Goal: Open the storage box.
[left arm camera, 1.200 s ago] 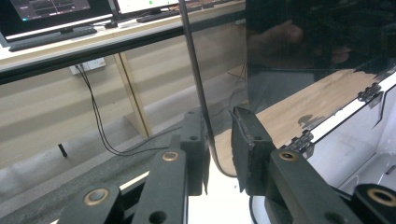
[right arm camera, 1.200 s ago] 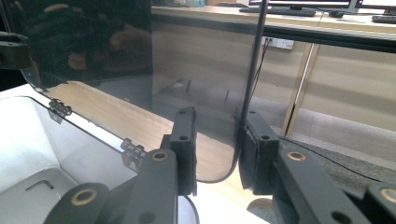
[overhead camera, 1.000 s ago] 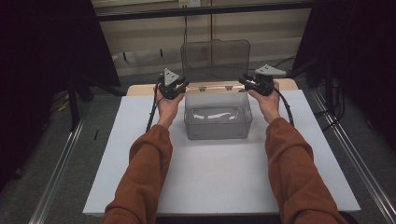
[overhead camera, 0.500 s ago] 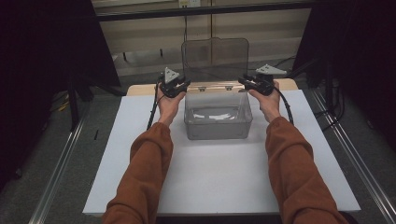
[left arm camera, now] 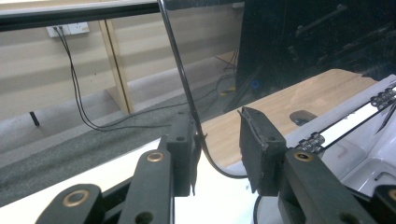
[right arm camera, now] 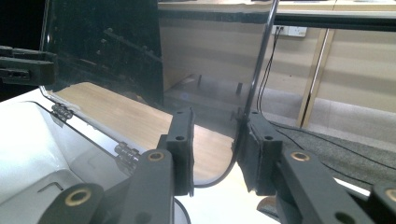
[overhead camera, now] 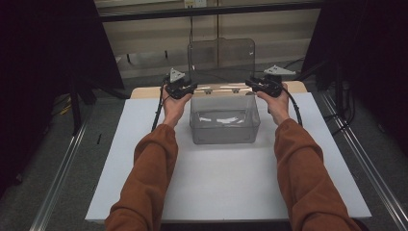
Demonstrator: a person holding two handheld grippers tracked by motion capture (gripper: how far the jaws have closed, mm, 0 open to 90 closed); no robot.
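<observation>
The clear plastic box (overhead camera: 224,124) sits toward the far edge of the white board (overhead camera: 226,187), and its hinged lid (overhead camera: 221,58) stands upright along the box's back rim. The step in hand looks like moving that lid, either finishing the opening or starting to close it; the pictures alone do not settle which. Either way, the next move calls for both hands to swing together about the hinges (left arm camera: 314,140), so the thin panel does not twist.

At the lid's left edge, the left gripper (overhead camera: 185,89) has its jaws parted by a moderate gap. In the left gripper view the lid's edge runs down against the inner face of one jaw (left arm camera: 187,149), while the other jaw stands clear of it, so this is a touch and not a clamp.

At the lid's right edge, the right gripper (overhead camera: 259,85) is likewise part open. In the right gripper view the panel's edge (right arm camera: 254,70) passes down between the jaws, close against one pad, with the other apart from it.
</observation>
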